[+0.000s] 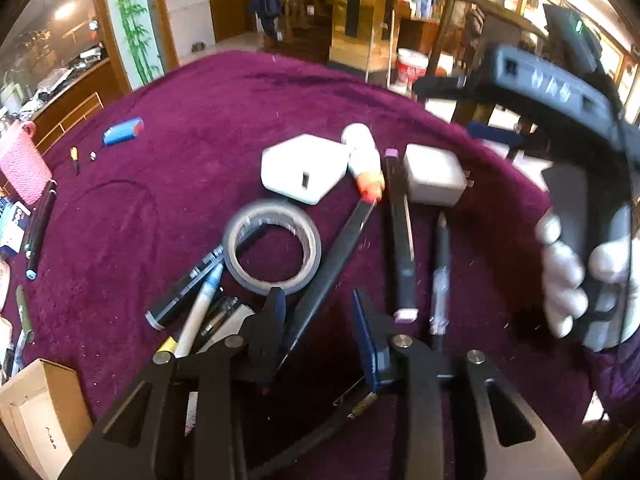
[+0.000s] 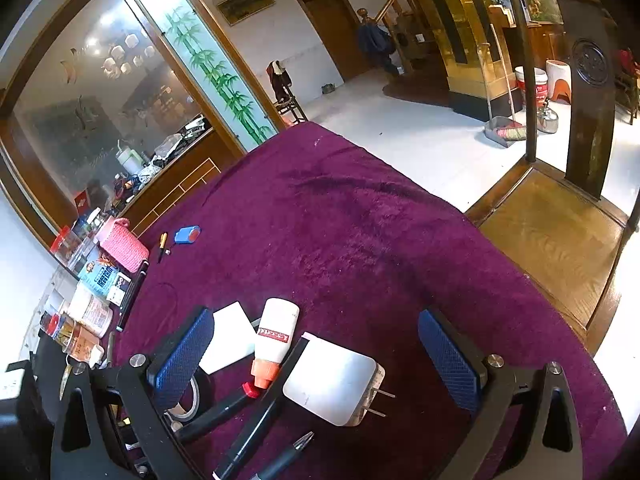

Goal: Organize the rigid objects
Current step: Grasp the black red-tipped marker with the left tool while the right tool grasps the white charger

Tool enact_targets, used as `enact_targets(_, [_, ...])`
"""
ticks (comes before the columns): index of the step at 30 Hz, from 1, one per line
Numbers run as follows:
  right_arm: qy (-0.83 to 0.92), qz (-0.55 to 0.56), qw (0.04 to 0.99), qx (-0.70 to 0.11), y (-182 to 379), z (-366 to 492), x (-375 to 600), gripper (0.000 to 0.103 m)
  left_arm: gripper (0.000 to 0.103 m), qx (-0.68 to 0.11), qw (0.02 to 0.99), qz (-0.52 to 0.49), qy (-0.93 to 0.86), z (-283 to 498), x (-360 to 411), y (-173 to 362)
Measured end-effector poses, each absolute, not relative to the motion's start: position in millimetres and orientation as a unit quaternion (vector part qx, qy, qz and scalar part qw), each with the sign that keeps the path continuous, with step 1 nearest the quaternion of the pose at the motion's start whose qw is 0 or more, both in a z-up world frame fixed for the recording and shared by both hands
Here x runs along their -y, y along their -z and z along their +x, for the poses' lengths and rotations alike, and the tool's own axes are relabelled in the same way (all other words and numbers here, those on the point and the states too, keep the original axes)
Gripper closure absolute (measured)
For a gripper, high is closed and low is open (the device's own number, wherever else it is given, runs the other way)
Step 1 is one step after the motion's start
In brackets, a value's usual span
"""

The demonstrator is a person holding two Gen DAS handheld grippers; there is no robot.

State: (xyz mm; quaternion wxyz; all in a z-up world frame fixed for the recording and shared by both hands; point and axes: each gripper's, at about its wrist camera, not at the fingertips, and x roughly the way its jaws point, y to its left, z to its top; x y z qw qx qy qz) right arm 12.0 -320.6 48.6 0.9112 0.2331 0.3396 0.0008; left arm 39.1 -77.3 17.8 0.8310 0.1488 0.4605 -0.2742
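My left gripper (image 1: 318, 306) hovers low over a cluster on the purple cloth. Its jaws stand a little apart, and a long black pen (image 1: 332, 264) runs between them against the left finger (image 1: 276, 312), unpinched. Just beyond lie a grey tape roll (image 1: 272, 248), a white glue bottle (image 1: 362, 152) with an orange cap, a white adapter (image 1: 302, 168), a pronged white charger (image 1: 434, 178) and a black marker (image 1: 400, 236) with pink ends. My right gripper (image 2: 316, 360) is wide open, with the charger (image 2: 336, 384) lying between its blue pads (image 2: 450, 360), untouched.
Several markers (image 1: 188, 284) lie left of the tape. A blue object (image 1: 122, 131) and a pink knitted pouch (image 1: 22, 168) sit at the far left, and a cardboard box (image 1: 36, 404) at the near left. A gloved hand (image 1: 568, 272) holds the right gripper. A wooden chair (image 2: 560, 240) stands at the table's right edge.
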Motion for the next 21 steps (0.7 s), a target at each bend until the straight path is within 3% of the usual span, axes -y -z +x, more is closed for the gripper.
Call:
enact_targets(4, [-0.001, 0.230, 0.912, -0.340, -49, 12, 319, 0.001, 0.070, -0.464, 0.827, 0.186, 0.259, 40, 90, -7])
enact_targets(7, [-0.002, 0.231, 0.910, -0.345, -48, 13, 319, 0.001, 0.088, -0.476, 0.821, 0.171, 0.264, 37, 94, -7])
enact_targets(9, [-0.002, 0.232, 0.909, -0.346, -48, 12, 319, 0.001, 0.089, -0.478, 0.820, 0.175, 0.260, 31, 95, -7])
enact_targets(14, [-0.005, 0.232, 0.909, -0.345, -48, 13, 319, 0.001, 0.088, -0.493, 0.816, 0.160, 0.257, 27, 101, -7])
enact_targets(18, [-0.003, 0.225, 0.911, -0.345, -48, 14, 316, 0.001, 0.070, -0.475, 0.834, 0.156, 0.234, 37, 111, -5])
enact_targets(21, [0.003, 0.227, 0.910, -0.347, -46, 15, 319, 0.001, 0.070, -0.466, 0.845, 0.131, 0.227, 39, 108, -3])
